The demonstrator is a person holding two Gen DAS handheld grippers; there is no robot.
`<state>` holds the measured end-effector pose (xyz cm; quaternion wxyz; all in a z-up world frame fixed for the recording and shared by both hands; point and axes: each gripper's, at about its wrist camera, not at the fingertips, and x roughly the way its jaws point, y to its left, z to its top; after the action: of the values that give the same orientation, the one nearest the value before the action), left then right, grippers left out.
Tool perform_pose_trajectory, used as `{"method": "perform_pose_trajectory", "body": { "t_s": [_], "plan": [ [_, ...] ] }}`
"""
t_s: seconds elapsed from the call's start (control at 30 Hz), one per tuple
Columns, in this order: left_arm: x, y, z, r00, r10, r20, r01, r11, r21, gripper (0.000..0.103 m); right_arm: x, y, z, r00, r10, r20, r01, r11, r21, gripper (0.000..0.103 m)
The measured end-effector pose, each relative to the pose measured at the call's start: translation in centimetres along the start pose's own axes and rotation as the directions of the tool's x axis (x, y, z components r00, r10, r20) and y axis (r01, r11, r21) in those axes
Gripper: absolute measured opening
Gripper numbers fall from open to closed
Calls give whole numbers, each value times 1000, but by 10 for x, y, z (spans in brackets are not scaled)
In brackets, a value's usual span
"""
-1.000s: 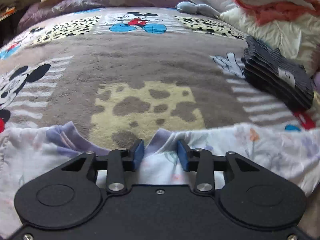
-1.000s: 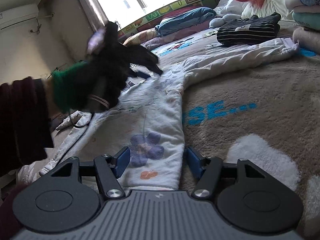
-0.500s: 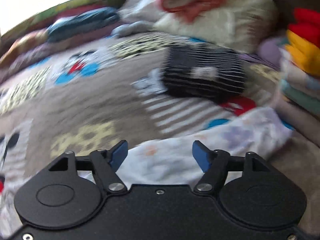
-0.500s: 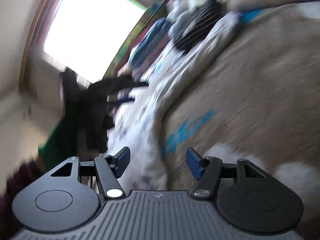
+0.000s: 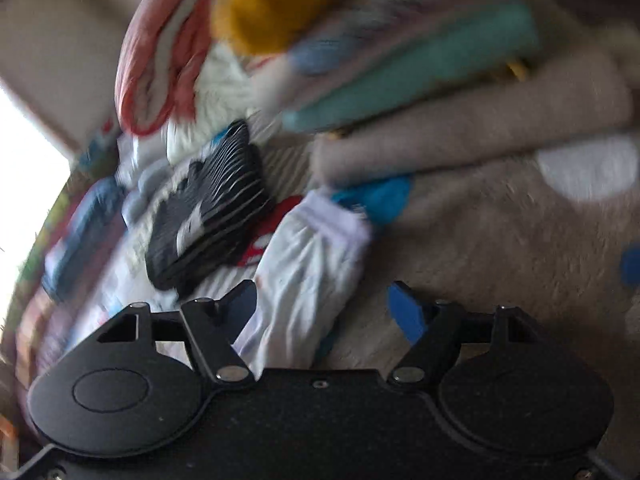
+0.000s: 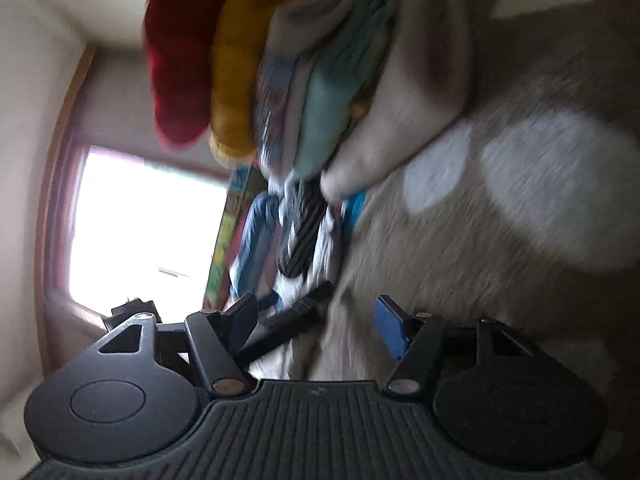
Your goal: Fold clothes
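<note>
In the left wrist view the left gripper [image 5: 322,306] has its blue pads apart and closing. The white floral garment sleeve [image 5: 308,264] lies between them, against the left pad and clear of the right one, at lower centre on the brown plush blanket [image 5: 500,248] of the bed. A folded black striped garment [image 5: 208,208] lies just beside the sleeve, at centre left. In the right wrist view the right gripper [image 6: 316,322] is apart and opening, holding nothing. A blurred stack of folded clothes [image 6: 280,60] fills the top.
</note>
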<state>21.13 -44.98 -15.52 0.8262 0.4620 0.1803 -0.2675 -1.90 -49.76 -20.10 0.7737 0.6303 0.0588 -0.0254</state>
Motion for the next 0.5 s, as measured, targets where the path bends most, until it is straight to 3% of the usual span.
{"method": "perform_pose_trajectory", "body": {
  "t_s": [0.1, 0.13, 0.17, 0.3, 0.33, 0.37, 0.4, 0.43, 0.47, 0.5],
  "plan": [
    [10, -13, 3, 998, 55, 11, -55, 997, 55, 40, -5, -9, 11, 999, 16, 45, -19, 998, 55, 67],
    [11, -13, 2, 997, 70, 18, -71, 996, 58, 14, -5, -11, 14, 998, 20, 54, -24, 997, 68, 67],
    [10, -13, 0, 996, 87, 32, -88, 995, 51, 9, -5, -13, 17, 998, 28, 56, -32, 996, 78, 67],
    [5, -8, -7, 986, 144, 87, -145, 989, 1, 9, 3, -20, 28, 998, 50, 47, -55, 994, 94, 68],
    [3, -6, -8, 988, 119, 103, -118, 993, -18, 9, 4, -21, 30, 998, 60, 37, -63, 993, 99, 69],
    [2, -4, -9, 993, 50, 106, -48, 999, -23, 28, 6, -22, 33, 997, 69, 26, -71, 992, 101, 71],
    [4, -3, -10, 996, -16, 86, 17, 1000, -11, 37, 12, -21, 35, 997, 76, 5, -76, 993, 92, 72],
    [3, 1, -11, 995, -49, 81, 50, 999, -8, 41, 17, -20, 37, 996, 83, -17, -81, 993, 83, 75],
    [-3, 6, -13, 993, -62, 99, 64, 998, -19, 52, 23, -19, 39, 995, 88, -38, -86, 994, 73, 77],
    [-8, 15, -16, 990, -88, 107, 93, 994, -48, 52, 28, -14, 41, 994, 87, -59, -84, 995, 54, 77]
  ]
}}
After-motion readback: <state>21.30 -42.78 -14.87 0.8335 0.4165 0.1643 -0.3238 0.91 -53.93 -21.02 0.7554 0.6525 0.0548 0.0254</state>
